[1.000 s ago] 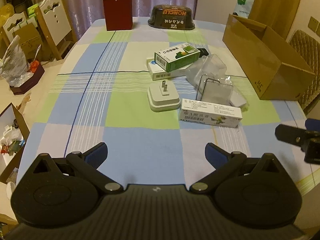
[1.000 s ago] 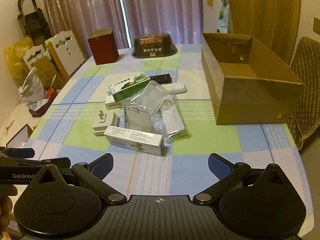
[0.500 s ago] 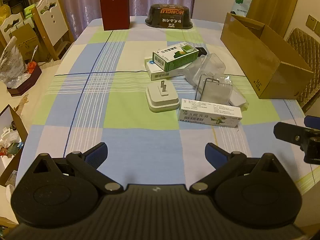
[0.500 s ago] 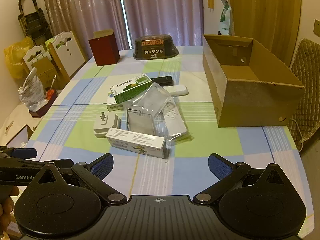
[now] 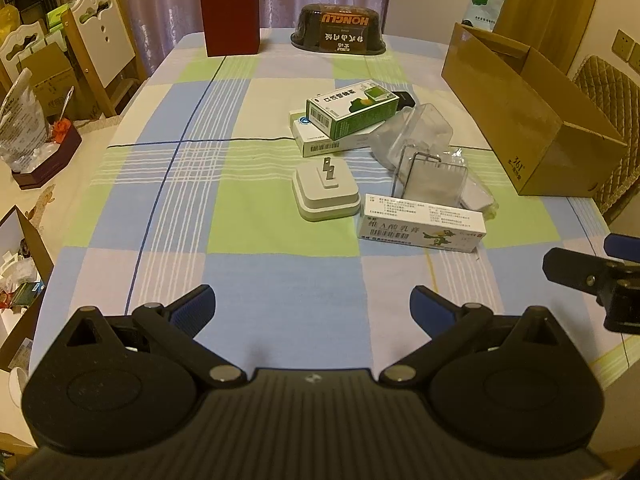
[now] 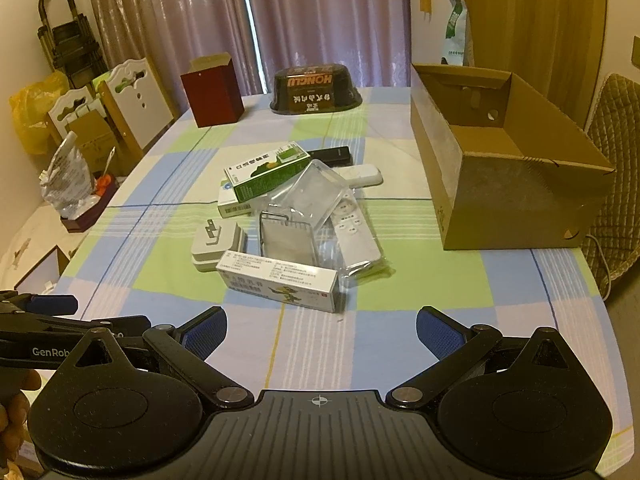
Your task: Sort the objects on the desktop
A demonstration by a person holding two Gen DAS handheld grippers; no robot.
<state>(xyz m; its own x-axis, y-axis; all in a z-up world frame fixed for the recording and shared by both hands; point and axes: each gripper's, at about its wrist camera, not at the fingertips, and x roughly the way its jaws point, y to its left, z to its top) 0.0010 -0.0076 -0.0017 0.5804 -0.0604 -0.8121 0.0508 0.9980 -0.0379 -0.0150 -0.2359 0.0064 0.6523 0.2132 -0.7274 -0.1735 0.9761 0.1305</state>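
We hold both tools low at the near edge of the table [image 5: 160, 200], nothing taken yet; the left gripper [image 5: 312, 306] has its jaws wide apart and empty, and the right gripper [image 6: 322, 330] stands the same, spread and holding nothing.

The things to sort lie heaped mid-table, well ahead of both tools: a white carton [image 6: 280, 280] nearest us, a plug adapter [image 5: 326, 194] just beside it, a green box [image 6: 266, 170] lying on a flat white box [image 5: 332, 142], and a clear blister pack [image 6: 316, 196] over a white remote [image 6: 354, 236]; a black remote [image 6: 332, 154] peeks out behind the pile. The open cardboard box [image 6: 500, 196] on the right side is, we judge, where they should go.

What could go wrong: the pieces overlap, so lifting one may drag or tip its neighbour; the green box could slide off its base if we nudge it; the blister pack is slick and thin, so jaws may skid off it or crush it; the adapter's prongs stick up and could catch a finger pad.

Around us: a dark red box [image 5: 232, 22] and a black tub [image 5: 340, 34] at the far end, well clear; chairs [image 5: 100, 52] along the left. The carton lies across our straightest reach to the pile.
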